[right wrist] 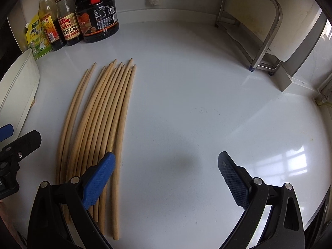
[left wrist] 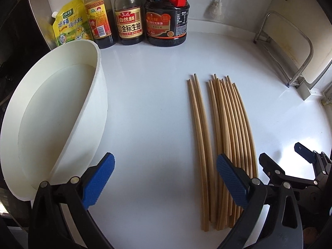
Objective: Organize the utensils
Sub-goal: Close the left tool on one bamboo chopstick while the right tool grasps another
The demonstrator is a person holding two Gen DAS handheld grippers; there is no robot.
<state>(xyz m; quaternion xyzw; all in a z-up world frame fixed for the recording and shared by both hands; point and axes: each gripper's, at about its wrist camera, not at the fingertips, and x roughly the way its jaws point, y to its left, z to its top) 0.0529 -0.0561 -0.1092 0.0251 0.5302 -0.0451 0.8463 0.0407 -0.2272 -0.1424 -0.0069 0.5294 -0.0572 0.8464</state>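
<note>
Bench (left wrist: 149, 95): white, sauce bottles (left wrist: 129, 20) at 12 o'clock.
Chopsticks (left wrist: 224, 137): lying bundled, 1 o'clock of my left tongs (left wrist: 165, 178).
Holder (left wrist: 62, 112): white, at 10 o'clock.
Tongs: my left and right tongs (right wrist: 166, 178) both gape wide, empty.

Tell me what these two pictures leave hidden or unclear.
- Near ends of some chopsticks: left view, behind the left gripper.
- White container: right view, cut off by the left edge.
- Bottle tops: both views, cut off by the top edge.
- Small print on the labels: too small to read.
</note>
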